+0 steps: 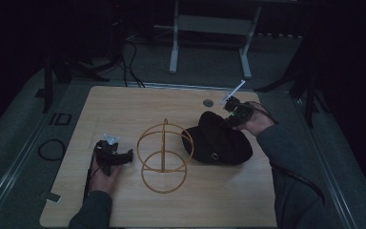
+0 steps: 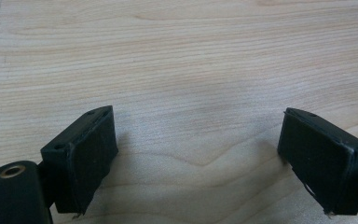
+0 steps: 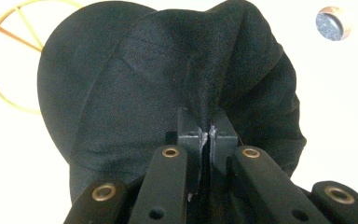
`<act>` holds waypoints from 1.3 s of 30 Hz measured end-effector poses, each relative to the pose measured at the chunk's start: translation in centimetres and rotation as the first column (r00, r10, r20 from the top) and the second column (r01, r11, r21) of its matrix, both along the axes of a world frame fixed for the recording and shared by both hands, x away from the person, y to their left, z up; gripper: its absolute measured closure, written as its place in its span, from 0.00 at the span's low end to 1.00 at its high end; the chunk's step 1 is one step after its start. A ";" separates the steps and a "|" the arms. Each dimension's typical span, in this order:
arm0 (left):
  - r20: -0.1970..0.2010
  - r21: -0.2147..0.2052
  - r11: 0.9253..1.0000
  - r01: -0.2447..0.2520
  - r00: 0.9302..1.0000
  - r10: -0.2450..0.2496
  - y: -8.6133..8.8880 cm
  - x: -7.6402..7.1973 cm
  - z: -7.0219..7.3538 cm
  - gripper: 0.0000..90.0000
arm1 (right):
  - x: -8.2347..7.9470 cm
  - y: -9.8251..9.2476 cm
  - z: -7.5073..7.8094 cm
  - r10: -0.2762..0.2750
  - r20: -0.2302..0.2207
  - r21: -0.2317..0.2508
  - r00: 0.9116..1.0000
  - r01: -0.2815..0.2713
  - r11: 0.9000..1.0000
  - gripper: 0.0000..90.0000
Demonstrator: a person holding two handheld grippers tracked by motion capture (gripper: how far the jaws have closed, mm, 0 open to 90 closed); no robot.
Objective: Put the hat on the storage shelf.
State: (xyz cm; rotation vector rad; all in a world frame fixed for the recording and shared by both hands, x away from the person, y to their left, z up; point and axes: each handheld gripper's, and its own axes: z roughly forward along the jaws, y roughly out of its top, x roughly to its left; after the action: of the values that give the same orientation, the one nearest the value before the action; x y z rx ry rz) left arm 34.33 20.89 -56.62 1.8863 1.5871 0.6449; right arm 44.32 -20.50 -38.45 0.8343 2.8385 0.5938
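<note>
A black cap (image 1: pixel 217 140) lies on the wooden table (image 1: pixel 124 109), right of a wire stand of yellow rings (image 1: pixel 164 155). My right gripper (image 1: pixel 228 120) is at the cap's far right edge, shut on a pinched fold of its fabric. In the right gripper view the jaws meet on the raised black cap (image 3: pixel 168 84), with my right gripper (image 3: pixel 209 128) at the fold, and part of the wire stand (image 3: pixel 9 60) shows at upper left. My left gripper (image 1: pixel 126 156) rests on the table left of the stand, open. The left gripper (image 2: pixel 198 154) has bare wood between its pads (image 2: pixel 91 154).
A small round grommet (image 1: pixel 208 102) sits in the table near the far edge, also seen as the grommet (image 3: pixel 333 23) in the right gripper view. A metal frame leg (image 1: pixel 174 47) stands on the floor behind the table. Cables lie on the floor at left.
</note>
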 end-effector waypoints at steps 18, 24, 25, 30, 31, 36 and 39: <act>0.000 0.000 1.000 0.000 1.000 0.000 0.0 0.0 0.0 0.13 | -1.0 -1.6 2.2 -0.030 0.022 0.007 0.999 0.030 1.000 0.96; 0.000 0.000 1.000 0.000 1.000 0.000 0.0 0.0 0.0 0.12 | -1.3 -1.7 2.7 -0.013 0.024 -0.002 1.000 0.014 1.000 0.96; 0.000 0.000 1.000 0.000 1.000 0.000 0.0 0.0 0.0 0.13 | -1.3 -1.7 2.7 -0.013 0.024 -0.002 1.000 0.014 1.000 0.96; -0.001 0.000 1.000 0.001 1.000 -0.001 0.0 0.0 0.0 0.12 | -1.8 -1.8 3.5 -0.012 0.031 0.002 0.999 0.012 1.000 0.96; -0.001 0.000 1.000 0.001 1.000 -0.001 0.0 0.0 0.0 0.12 | -1.8 -1.8 3.5 -0.012 0.031 0.002 0.999 0.012 1.000 0.96; -0.001 0.000 1.000 0.001 1.000 -0.001 0.0 0.0 0.0 0.12 | -2.0 -2.3 4.1 -0.020 0.033 0.025 0.999 0.019 1.000 0.96; -0.001 0.000 1.000 0.000 1.000 0.000 0.0 0.0 0.0 0.13 | -2.1 -2.4 4.3 -0.022 0.032 0.025 0.999 0.021 0.999 0.96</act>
State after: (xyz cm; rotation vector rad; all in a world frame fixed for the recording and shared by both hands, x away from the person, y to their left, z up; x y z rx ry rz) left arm 34.33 20.90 -56.61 1.8874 1.5874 0.6439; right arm 42.18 -22.90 -34.10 0.8496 2.7950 0.6344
